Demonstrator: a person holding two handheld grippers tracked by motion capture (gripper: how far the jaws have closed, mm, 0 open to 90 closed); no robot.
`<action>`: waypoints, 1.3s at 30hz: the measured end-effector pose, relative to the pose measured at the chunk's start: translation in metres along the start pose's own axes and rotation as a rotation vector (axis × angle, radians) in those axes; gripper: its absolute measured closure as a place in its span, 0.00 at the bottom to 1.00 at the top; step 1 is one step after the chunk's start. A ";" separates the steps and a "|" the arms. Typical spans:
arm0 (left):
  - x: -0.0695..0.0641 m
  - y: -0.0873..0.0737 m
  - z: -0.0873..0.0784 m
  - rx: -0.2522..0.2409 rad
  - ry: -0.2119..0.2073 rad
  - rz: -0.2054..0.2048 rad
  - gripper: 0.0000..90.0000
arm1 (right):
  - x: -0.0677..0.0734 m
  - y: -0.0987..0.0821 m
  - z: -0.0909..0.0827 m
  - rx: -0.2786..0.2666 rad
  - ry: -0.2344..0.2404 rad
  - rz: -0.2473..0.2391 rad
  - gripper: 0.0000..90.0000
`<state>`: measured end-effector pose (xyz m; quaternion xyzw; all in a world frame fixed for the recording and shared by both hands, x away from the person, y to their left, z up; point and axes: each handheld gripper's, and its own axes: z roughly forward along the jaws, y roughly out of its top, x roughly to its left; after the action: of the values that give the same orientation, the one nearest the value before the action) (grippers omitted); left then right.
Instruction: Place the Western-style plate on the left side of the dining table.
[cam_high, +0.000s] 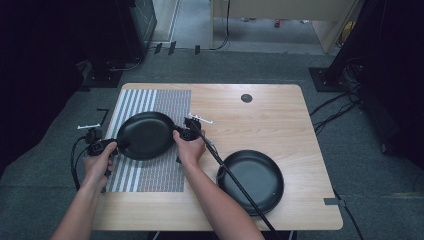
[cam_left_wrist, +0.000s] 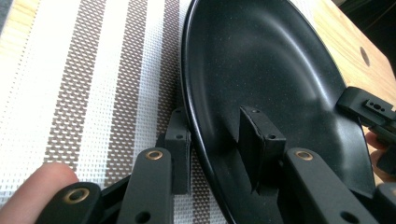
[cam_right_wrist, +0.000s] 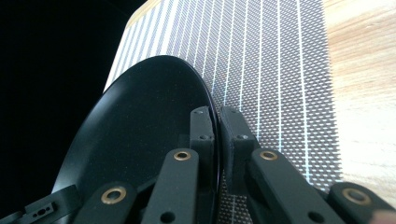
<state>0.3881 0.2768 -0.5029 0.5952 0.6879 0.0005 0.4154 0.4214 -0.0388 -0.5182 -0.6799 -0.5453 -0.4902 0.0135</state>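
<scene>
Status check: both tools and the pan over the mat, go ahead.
Left tool and right tool both clamped on round black pan rim, opposite sides. Pan over striped woven mat. Second black pan sits clear, right.

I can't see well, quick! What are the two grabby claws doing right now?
Left gripper: shut on the rim of the black plate.
Right gripper: shut on the opposite rim of the same plate.

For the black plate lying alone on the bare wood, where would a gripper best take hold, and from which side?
Probably the raised rim of the plate, one jaw inside the bowl and one outside, just as both grippers pinch the other plate over the striped mat. Come from its right edge, since a black cable lies across its left part.
</scene>
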 end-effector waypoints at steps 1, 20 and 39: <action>0.000 0.001 0.000 -0.002 0.002 0.000 0.73 | 0.000 0.000 0.001 0.002 0.003 0.001 0.94; -0.006 -0.001 0.005 -0.019 -0.016 0.043 0.44 | 0.004 0.011 0.000 -0.039 0.006 -0.092 0.68; -0.016 -0.023 -0.020 -0.061 0.073 0.155 0.17 | 0.005 0.032 -0.074 -0.036 0.085 -0.340 0.46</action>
<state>0.3575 0.2669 -0.4920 0.6333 0.6541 0.0751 0.4067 0.3973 -0.0887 -0.4598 -0.5569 -0.6424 -0.5232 -0.0586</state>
